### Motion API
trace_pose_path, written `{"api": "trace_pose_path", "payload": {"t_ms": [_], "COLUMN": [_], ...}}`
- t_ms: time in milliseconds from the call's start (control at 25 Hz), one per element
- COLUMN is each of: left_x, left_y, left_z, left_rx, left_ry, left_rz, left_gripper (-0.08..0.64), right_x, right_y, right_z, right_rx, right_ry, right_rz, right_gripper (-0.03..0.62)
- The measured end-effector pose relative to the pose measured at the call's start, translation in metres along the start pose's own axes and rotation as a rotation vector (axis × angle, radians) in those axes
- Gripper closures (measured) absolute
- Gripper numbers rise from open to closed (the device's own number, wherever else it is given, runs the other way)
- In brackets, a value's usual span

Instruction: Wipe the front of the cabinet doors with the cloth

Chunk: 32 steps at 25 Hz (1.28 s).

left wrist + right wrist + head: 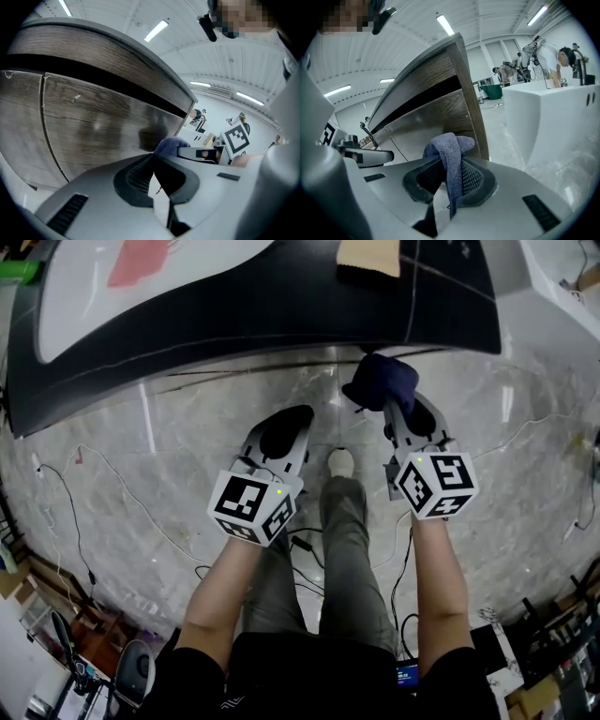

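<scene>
The forearms (pixel 441 577) are seen nearest, at 6 o'clock. The right gripper (pixel 408 418) is clamped on the blue cloth (pixel 382 381) at 1 o'clock, near the cabinet doors (pixel 93 126). The left gripper (pixel 286 432) is closed on nothing. The cloth (judged soft, light, limp) is best pinched at a bunched fold.

Head view: right gripper (pixel 401 413) jaw tips covered by cloth (pixel 382 381); cabinet (pixel 281 306) cut off at top edge, door fronts out of sight.
</scene>
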State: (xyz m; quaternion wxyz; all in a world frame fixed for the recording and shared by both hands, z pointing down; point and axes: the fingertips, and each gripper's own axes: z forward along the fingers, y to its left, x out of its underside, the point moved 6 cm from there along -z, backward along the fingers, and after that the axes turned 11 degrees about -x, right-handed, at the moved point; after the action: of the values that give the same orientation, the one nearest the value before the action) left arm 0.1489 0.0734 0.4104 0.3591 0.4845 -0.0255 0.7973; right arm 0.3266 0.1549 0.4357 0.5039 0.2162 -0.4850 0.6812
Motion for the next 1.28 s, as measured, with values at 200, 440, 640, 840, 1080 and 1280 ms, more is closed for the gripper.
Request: {"api": "trace_pose_path", "payload": {"t_ms": [200, 440, 640, 840, 1080, 1280], "left_x": [0.004, 0.009, 0.015, 0.025, 0.038, 0.044], "left_y": [0.012, 0.055, 0.09, 0.12, 0.162, 0.185], "left_z": [-0.013, -0.042, -0.071, -0.091, -0.116, -0.126], "left_rx": [-0.017, -0.091, -0.156, -0.205, -0.251, -0.276], "left_ry": [0.001, -0.018, -0.037, -0.05, -0.049, -0.044], "left_rz": [-0.005, -0.033, -0.061, -0.087, -0.11, -0.119], "left_gripper": [0.552, 0.552, 0.552, 0.552, 0.552, 0.552], "right_x": [0.014, 0.026, 0.032, 0.042, 0.057, 0.066], "right_y": [0.027, 0.071, 0.108, 0.134, 0.166, 0.178], "right_z": [0.014, 0.047, 0.075, 0.105, 0.14, 0.165], "right_rx": [-0.057, -0.131, -0.187, -0.222, -0.254, -0.267], "right_ry": [0.044, 0.081, 0.115, 0.151, 0.186, 0.215], "right_rz": [-0.004, -0.018, -0.048, -0.087, -0.103, -0.118], "right_gripper": [0.522, 0.522, 0.522, 0.522, 0.522, 0.522]}}
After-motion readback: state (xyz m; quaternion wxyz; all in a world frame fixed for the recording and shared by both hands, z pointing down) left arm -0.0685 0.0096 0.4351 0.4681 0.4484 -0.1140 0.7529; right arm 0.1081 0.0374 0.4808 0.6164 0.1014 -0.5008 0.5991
